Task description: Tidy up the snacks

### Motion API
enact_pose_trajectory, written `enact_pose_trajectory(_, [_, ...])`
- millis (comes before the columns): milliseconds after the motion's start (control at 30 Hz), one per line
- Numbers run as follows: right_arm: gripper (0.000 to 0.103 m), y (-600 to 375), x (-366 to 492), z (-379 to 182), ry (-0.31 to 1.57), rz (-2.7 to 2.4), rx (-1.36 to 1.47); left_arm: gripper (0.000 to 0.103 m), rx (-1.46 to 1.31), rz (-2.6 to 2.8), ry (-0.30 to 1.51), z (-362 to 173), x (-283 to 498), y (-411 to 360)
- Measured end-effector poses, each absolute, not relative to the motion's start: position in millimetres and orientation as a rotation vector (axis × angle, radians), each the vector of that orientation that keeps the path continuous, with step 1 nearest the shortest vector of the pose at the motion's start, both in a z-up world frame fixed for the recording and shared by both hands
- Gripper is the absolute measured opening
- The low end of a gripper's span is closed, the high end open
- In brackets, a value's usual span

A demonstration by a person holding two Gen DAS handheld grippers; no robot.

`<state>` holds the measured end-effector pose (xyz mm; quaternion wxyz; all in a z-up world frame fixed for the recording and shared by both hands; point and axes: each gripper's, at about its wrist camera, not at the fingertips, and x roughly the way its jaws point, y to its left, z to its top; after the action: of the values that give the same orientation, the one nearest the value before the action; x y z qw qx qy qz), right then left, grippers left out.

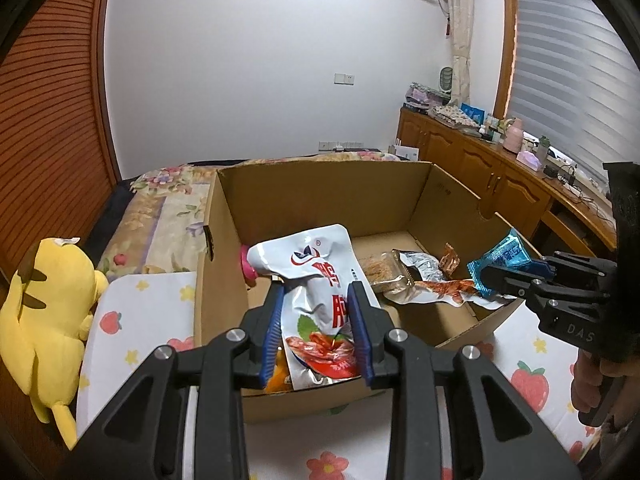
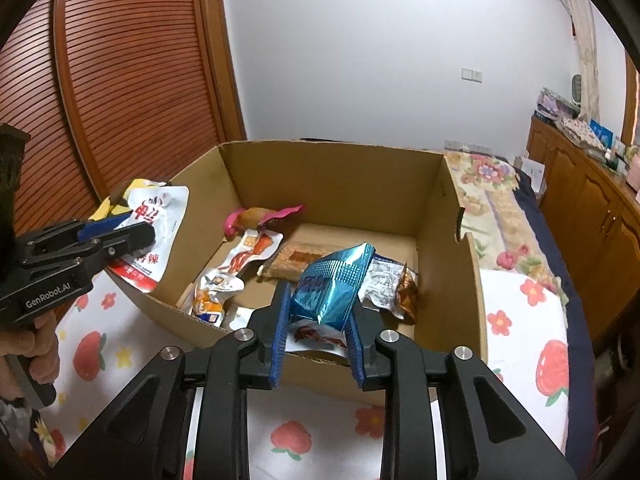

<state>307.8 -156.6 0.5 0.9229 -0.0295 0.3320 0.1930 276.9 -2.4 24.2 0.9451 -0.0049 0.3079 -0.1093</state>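
White snack pouch (image 1: 320,280) with red lettering clamped between the blue pads of the left gripper (image 1: 318,300), held upright over the near-left corner of the cardboard box (image 1: 320,188) — jaws closed on its middle, top flap bent over. Seen from the right wrist view, same pouch (image 2: 156,216) at the box's left wall, hanging partly outside the rim, with a yellow-and-black packet just behind it.

Blue foil packet (image 2: 332,284) sitting between the pads of the right gripper (image 2: 318,312), over the box's near edge; pads pressing its lower sides, though the grip looks light. From the left wrist view, the same blue packet (image 1: 500,260) pinched at the tips of the right gripper (image 1: 490,276), above the box's right wall.

Inside the box, on the floor: a pink-wrapped snack (image 2: 260,216), a red-and-white sachet (image 2: 248,256), a flat brown cracker pack (image 2: 300,260), a crumpled silver wrapper (image 2: 384,280), an orange-and-white pouch (image 2: 212,296).

Box resting on a strawberry-print sheet (image 2: 304,436) — floral bedding (image 1: 168,200) behind, a yellow plush toy (image 1: 48,300) at the left, wooden cabinets (image 1: 472,160) along the right wall.
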Motion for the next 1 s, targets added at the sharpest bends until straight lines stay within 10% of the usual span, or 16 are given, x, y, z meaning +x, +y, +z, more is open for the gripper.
enact_pose_trajectory(233, [0.053, -154, 308, 0, 0.682, 0.42, -0.055, 0.053, -0.041, -0.218, 0.616, 25, 275, 2])
enact_pose_trajectory(1000, [0.059, -183, 183, 15, 0.525, 0.353, -0.029, 0.077, 0.084, -0.198, 0.487, 39, 160, -26])
